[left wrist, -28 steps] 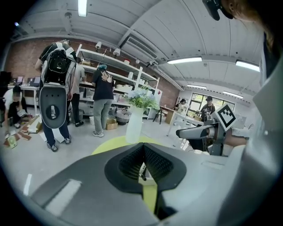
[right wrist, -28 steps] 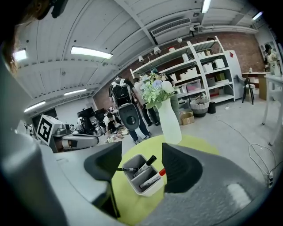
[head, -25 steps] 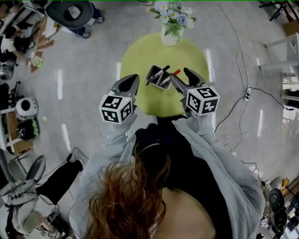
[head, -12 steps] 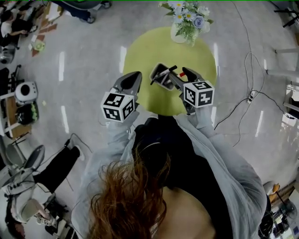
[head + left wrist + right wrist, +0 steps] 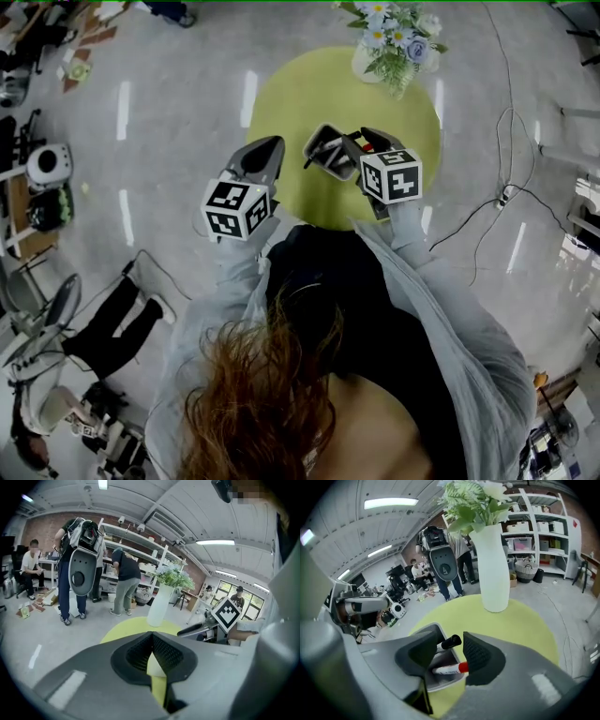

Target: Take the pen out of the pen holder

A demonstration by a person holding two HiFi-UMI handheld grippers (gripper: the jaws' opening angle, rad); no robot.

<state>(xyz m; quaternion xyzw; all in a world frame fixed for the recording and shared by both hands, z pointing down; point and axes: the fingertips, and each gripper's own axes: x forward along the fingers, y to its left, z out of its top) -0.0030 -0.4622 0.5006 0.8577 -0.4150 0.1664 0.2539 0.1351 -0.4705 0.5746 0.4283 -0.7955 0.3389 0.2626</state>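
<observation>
Right gripper view is showing the right gripper (image 5: 449, 654) hanging with its jaws spread apart, clamping nothing, right over the grey pen holder (image 5: 443, 682), which is sitting on the round yellow-green table (image 5: 520, 620). Two pens are leaning inside the holder. A black-capped pen (image 5: 450, 642) is sticking up between the two pads, and a red-capped pen (image 5: 447, 669) is lying lower, its red end just beside the right-hand pad. Whether it is touching that pad cannot be told. A tall white vase (image 5: 494, 569) of flowers is standing well beyond the holder on the same table. Left gripper view is showing the left gripper (image 5: 152, 651) with its ribbed pads pressed together and nothing between them, only a sliver of table colour showing beneath the point where they are meeting. Head view is looking down on the person's hair and grey sleeves (image 5: 441, 309). There the left gripper is hovering over the table's near-left edge, apart from the holder, while the right gripper is reaching in at the holder's right side with its marker cube (image 5: 391, 175) facing upward.
</observation>
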